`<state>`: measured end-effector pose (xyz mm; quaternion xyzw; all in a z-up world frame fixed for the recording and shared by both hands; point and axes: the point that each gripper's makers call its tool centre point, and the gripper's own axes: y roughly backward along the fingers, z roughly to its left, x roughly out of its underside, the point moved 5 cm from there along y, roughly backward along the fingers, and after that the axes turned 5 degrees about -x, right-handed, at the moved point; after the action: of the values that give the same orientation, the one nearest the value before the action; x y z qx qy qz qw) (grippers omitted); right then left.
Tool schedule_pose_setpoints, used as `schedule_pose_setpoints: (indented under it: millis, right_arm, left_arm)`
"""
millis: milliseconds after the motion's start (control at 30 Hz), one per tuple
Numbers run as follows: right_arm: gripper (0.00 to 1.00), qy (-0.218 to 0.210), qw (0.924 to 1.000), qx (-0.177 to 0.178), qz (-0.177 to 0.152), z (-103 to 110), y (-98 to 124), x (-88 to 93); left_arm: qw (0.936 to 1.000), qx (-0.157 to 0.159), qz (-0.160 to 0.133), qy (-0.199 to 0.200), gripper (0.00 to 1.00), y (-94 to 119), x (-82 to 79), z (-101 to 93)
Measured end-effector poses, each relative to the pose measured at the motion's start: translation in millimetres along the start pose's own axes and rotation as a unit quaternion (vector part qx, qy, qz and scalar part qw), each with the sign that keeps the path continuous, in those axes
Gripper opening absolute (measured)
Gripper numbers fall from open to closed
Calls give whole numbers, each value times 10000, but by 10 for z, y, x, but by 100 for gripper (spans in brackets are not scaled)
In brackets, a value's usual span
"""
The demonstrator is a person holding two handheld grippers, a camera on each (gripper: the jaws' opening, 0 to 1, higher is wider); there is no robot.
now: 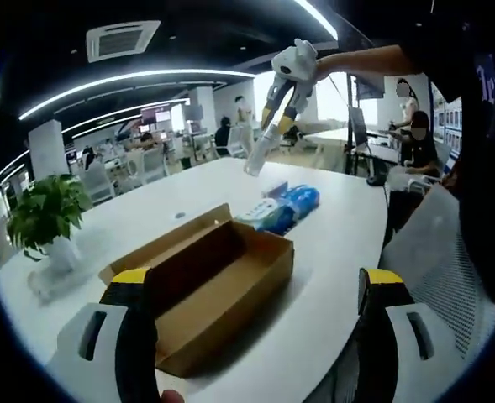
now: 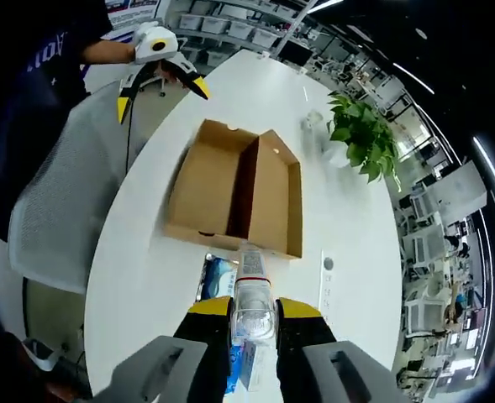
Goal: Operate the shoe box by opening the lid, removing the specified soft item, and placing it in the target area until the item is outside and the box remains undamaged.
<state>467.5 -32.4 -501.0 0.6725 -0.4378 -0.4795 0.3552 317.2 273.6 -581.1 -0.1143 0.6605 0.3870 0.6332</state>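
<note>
Shoebox (image 1: 205,290) of brown cardboard lying open on the white table (image 1: 339,243), lid folded flat beside the tray, nothing visible inside. Seen from above in the right gripper view as two shallow halves joined along a dark middle fold (image 2: 239,189), set across the table's width.

Right gripper (image 2: 254,312) raised high over the table, yellow-tipped jaws drawn narrow and clamped on a clear plastic bottle (image 2: 253,302), neck pointing toward the box. Same gripper (image 1: 268,138) visible from the left gripper view, up in the air beyond the box, held by a bare arm reaching in from the right, bottle (image 1: 258,155) hanging downward from its jaws.

Blue-and-white soft pack (image 1: 281,210) lying on the table just past the far end of the box, outside it, close but apart from the cardboard. Part of that pack (image 2: 218,277) peeking out to the left of the bottle in the right gripper view, below the raised jaws.

Left gripper (image 1: 260,302) hovering at the near end of the box, jaws spread wide, holding nothing; also seen at far left of the right gripper view (image 2: 159,80), off the table edge, jaws splayed.

Potted green plant (image 1: 45,214) standing on the table's left side, well apart from the box. Mesh-backed white chair (image 2: 54,210) against the table edge. Office desks and seated people in the background.
</note>
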Motion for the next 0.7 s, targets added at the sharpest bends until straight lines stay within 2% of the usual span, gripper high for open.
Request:
schedule_pose_setpoints:
  millis: [367, 700]
  right_arm:
    - [14, 29, 9992, -153, 378, -243, -135, 149]
    - [14, 82, 9958, -378, 835, -424, -319, 299]
  left_arm:
    - [9999, -83, 14, 65, 99, 24, 51, -5]
    - [9997, -235, -24, 84, 99, 87, 32, 18]
